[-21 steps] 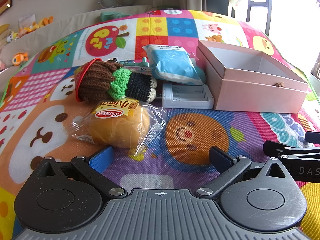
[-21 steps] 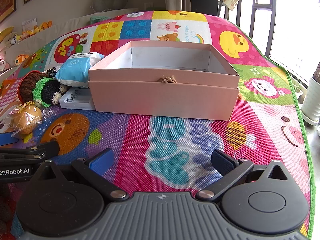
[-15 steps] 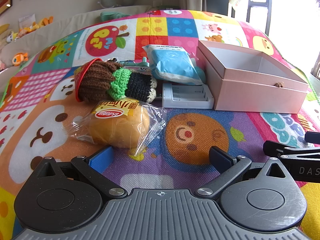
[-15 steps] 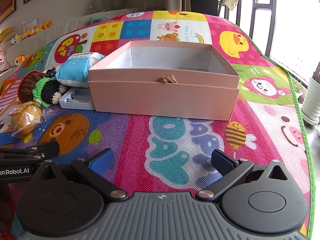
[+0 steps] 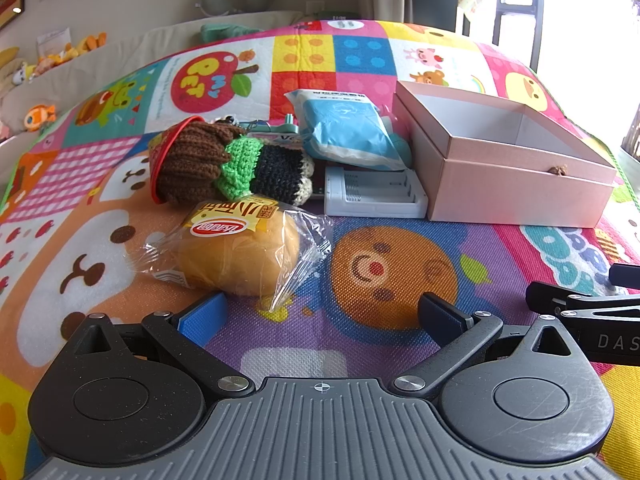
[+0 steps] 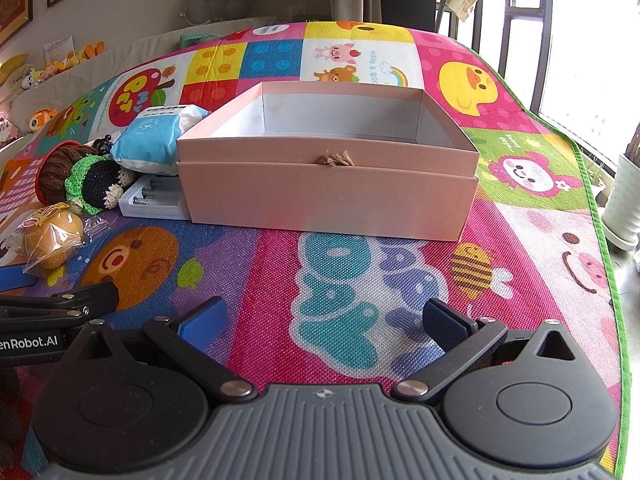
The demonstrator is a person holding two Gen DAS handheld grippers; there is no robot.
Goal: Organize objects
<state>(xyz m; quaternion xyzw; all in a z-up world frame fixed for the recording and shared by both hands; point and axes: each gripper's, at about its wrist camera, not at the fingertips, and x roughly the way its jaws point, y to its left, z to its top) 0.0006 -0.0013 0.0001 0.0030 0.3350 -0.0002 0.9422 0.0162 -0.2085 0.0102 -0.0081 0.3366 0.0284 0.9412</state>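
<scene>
An open pink box [image 6: 328, 192] [image 5: 516, 196] stands on a colourful play mat, empty inside. Left of it lie a wrapped bun [image 5: 236, 256] [image 6: 52, 240], a crocheted brown, green and black toy [image 5: 216, 164] [image 6: 80, 176], a blue tissue pack [image 5: 344, 132] [image 6: 156, 140] and a white battery charger [image 5: 372, 196] [image 6: 154, 200]. My left gripper [image 5: 320, 316] is open and empty, just short of the bun. My right gripper [image 6: 322, 320] is open and empty, in front of the box.
The mat's green edge [image 6: 600, 240] runs along the right, with a white pot [image 6: 624, 200] on the floor beyond it. Plush toys [image 5: 40, 114] line the far left. Each gripper shows at the edge of the other's view.
</scene>
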